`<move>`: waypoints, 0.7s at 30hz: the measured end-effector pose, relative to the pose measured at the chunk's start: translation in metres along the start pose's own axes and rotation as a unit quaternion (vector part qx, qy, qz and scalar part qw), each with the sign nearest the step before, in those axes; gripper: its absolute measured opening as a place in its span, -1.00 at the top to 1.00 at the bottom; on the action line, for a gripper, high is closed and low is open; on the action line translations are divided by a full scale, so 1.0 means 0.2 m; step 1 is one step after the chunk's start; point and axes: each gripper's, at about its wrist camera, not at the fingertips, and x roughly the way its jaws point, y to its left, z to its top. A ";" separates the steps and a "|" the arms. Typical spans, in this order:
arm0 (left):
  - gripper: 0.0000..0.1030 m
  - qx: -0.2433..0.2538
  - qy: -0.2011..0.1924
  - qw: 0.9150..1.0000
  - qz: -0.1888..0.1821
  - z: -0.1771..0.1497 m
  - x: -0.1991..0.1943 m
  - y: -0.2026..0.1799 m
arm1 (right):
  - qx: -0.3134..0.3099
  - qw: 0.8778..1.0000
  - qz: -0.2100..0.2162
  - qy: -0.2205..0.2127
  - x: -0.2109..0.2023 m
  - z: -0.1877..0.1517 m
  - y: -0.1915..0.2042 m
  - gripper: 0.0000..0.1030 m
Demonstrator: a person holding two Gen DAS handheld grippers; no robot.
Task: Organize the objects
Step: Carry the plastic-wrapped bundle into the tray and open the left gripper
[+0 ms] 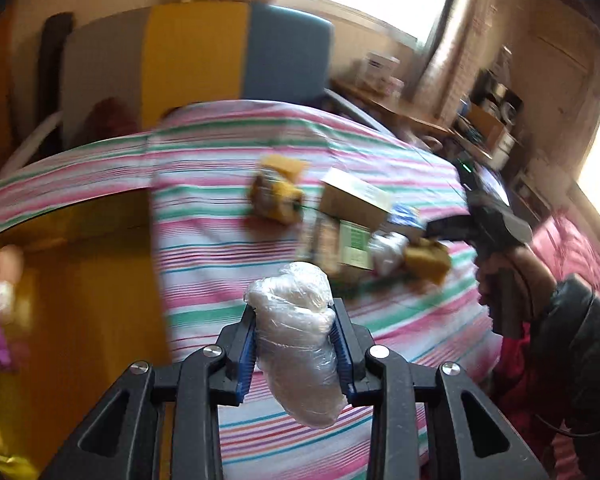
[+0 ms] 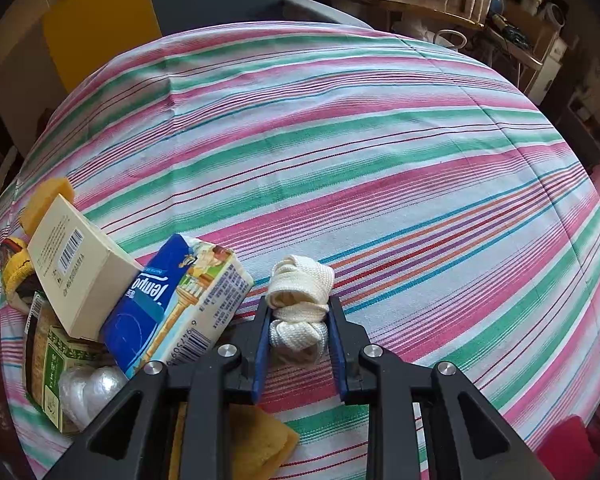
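Observation:
My left gripper (image 1: 295, 312) is shut on a clear plastic-wrapped bundle (image 1: 296, 344), held above the striped tablecloth (image 1: 228, 216). In the right wrist view my right gripper (image 2: 298, 304) is shut on a cream knotted fabric strap (image 2: 300, 300), just over the striped tablecloth (image 2: 380, 160). Left of it lies a pile: a blue Tempo tissue pack (image 2: 172, 304), a cream box (image 2: 76, 268) with a barcode, a green box (image 2: 56, 376), a plastic-wrapped bundle (image 2: 88, 388) and yellow sponges (image 2: 46, 200). The left wrist view shows the same pile (image 1: 348, 216), blurred, and the right gripper (image 1: 488, 216) in a hand.
A yellow container (image 1: 80, 280) with a few items stands at the table's left in the left wrist view. A chair with a yellow and blue back (image 1: 236, 48) stands behind the table. Shelves with clutter (image 2: 440, 0) line the far wall. A yellow cloth (image 2: 260, 436) lies under my right gripper.

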 end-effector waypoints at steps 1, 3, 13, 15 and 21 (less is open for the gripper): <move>0.36 -0.010 -0.003 1.000 0.008 0.00 -0.03 0.05 | -0.002 1.000 -0.002 -0.001 0.01 0.00 0.01 0.50; 0.36 -0.035 -0.007 0.999 0.036 -0.02 -0.11 0.20 | -0.005 1.000 -0.005 -0.002 0.01 0.00 0.01 0.50; 0.36 -0.144 0.014 0.980 0.137 -0.06 -0.22 0.92 | -0.016 1.000 -0.016 -0.005 -0.01 -0.02 0.02 0.50; 0.36 -0.144 0.011 0.980 0.135 -0.01 -0.18 0.98 | -0.019 1.000 -0.017 -0.006 0.00 -0.02 0.03 0.50; 0.35 -0.133 0.038 0.981 0.132 0.13 0.03 1.08 | -0.020 1.000 -0.017 -0.006 0.00 -0.01 0.04 0.50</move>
